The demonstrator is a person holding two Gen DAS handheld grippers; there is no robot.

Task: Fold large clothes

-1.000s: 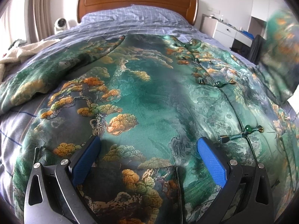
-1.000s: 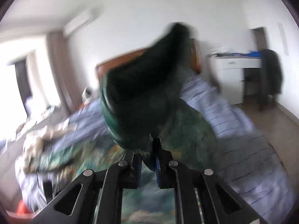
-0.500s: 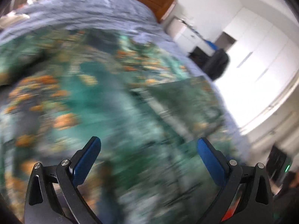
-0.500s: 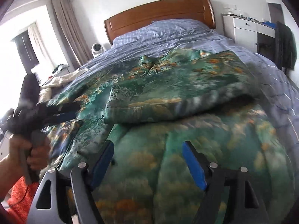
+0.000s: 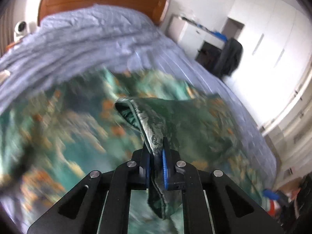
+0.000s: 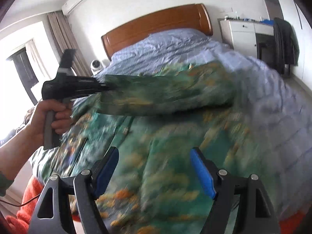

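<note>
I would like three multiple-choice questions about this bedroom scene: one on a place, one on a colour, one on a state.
1. Where does the garment lie?
A. on the bed
B. on the floor
C. on a chair

2. What colour is the headboard?
A. white
B. brown
C. black

3. How is the left claw?
A. wide open
B. shut on nothing
C. shut on the garment

Answers:
1 A, it spreads over the blue bedding.
2 B, the wood is brown.
3 C, the left wrist view shows green fabric pinched between its pads.
</note>
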